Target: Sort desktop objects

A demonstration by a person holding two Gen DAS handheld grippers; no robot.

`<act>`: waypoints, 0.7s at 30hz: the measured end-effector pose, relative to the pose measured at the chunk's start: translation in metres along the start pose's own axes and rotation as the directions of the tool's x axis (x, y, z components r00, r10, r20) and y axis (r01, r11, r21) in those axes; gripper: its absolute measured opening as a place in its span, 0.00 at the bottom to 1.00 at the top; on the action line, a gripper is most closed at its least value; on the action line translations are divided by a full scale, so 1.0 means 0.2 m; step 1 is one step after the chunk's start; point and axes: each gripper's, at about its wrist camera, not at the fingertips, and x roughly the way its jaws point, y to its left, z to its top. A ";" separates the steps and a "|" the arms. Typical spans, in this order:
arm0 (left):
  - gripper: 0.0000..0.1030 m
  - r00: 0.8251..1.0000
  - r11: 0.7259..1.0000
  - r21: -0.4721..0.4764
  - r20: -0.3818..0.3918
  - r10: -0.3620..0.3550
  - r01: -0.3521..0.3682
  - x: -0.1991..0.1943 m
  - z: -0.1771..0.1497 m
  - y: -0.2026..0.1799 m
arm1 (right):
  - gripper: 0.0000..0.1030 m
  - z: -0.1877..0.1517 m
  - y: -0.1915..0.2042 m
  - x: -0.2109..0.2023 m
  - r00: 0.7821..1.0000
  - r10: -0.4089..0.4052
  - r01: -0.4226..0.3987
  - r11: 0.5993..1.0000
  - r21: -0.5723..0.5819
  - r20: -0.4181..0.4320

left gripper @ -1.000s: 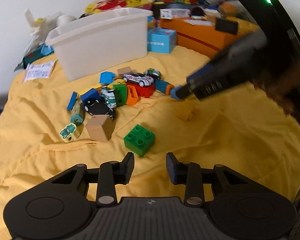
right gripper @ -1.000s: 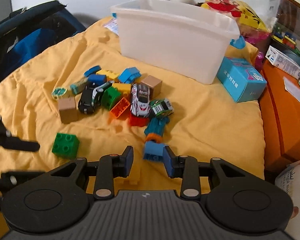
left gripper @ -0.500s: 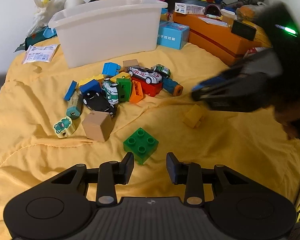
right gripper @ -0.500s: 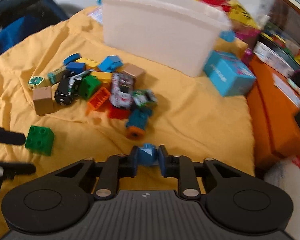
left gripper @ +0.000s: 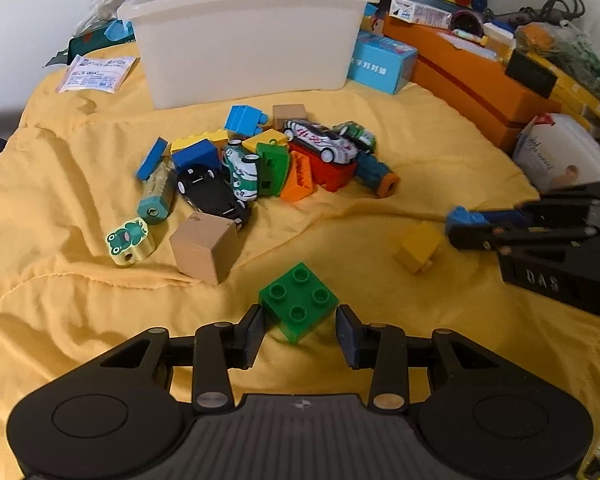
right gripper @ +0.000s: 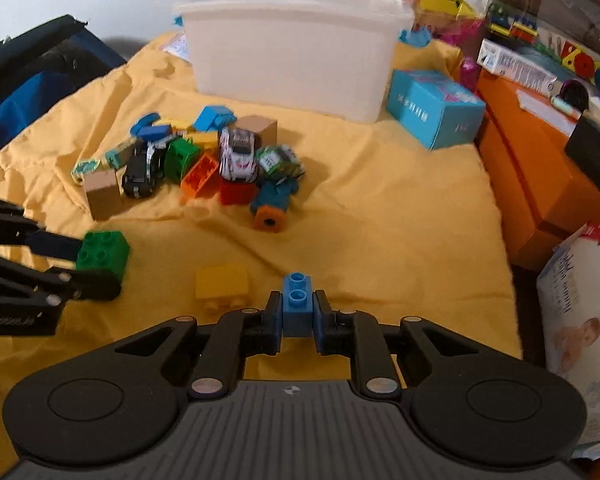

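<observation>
A green four-stud brick (left gripper: 298, 300) lies on the yellow cloth (left gripper: 80, 320) between the fingers of my left gripper (left gripper: 300, 332). Its jaws are opening, and the pads do not visibly press the brick. My right gripper (right gripper: 297, 312) is shut on a small blue two-stud brick (right gripper: 297, 300), held just above the cloth. The left wrist view shows that right gripper (left gripper: 458, 228) at the right edge. A yellow brick (right gripper: 221, 286) lies loose between the two grippers. Toy cars and bricks are piled (left gripper: 268, 160) in front of the white bin (left gripper: 252, 40).
A wooden cube (left gripper: 204, 246) and a frog block (left gripper: 128, 240) lie left of the green brick. A blue carton (left gripper: 380, 66), an orange box (left gripper: 476, 80) and a white packet (left gripper: 564, 152) line the right side. A dark bag (right gripper: 28, 80) sits past the left edge.
My right gripper shut on the blue brick and carried it back from the pile, past the yellow brick. My left gripper came forward and down until the green brick sat between its fingers.
</observation>
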 end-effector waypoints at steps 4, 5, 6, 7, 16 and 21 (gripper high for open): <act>0.42 1.000 1.000 0.014 0.027 0.002 -0.002 0.01 0.01 -0.01 | 0.18 -0.03 0.01 0.01 1.000 -0.004 0.004 1.000 0.005 -0.004; 0.42 0.999 1.000 0.014 0.034 -0.001 0.001 0.02 0.01 -0.01 | 0.18 -0.03 0.02 0.01 1.000 -0.005 0.005 1.000 0.001 -0.003; 0.42 0.999 1.000 0.011 0.034 -0.005 0.005 0.02 0.02 -0.01 | 0.18 -0.03 0.01 0.01 1.000 -0.004 0.004 1.000 0.001 -0.004; 0.41 0.999 1.000 0.005 0.032 -0.010 0.010 0.02 0.02 0.00 | 0.18 -0.03 0.01 0.01 1.000 -0.004 0.004 1.000 0.002 -0.006; 0.41 0.999 1.000 0.011 0.043 -0.009 0.009 0.02 0.03 -0.03 | 0.17 -0.03 0.01 0.00 1.000 -0.011 0.011 1.000 0.006 -0.008; 0.37 0.998 0.998 0.050 0.048 -0.027 0.025 -0.01 0.03 -0.02 | 0.17 -0.03 0.02 -0.03 1.000 -0.007 0.007 1.000 0.008 -0.005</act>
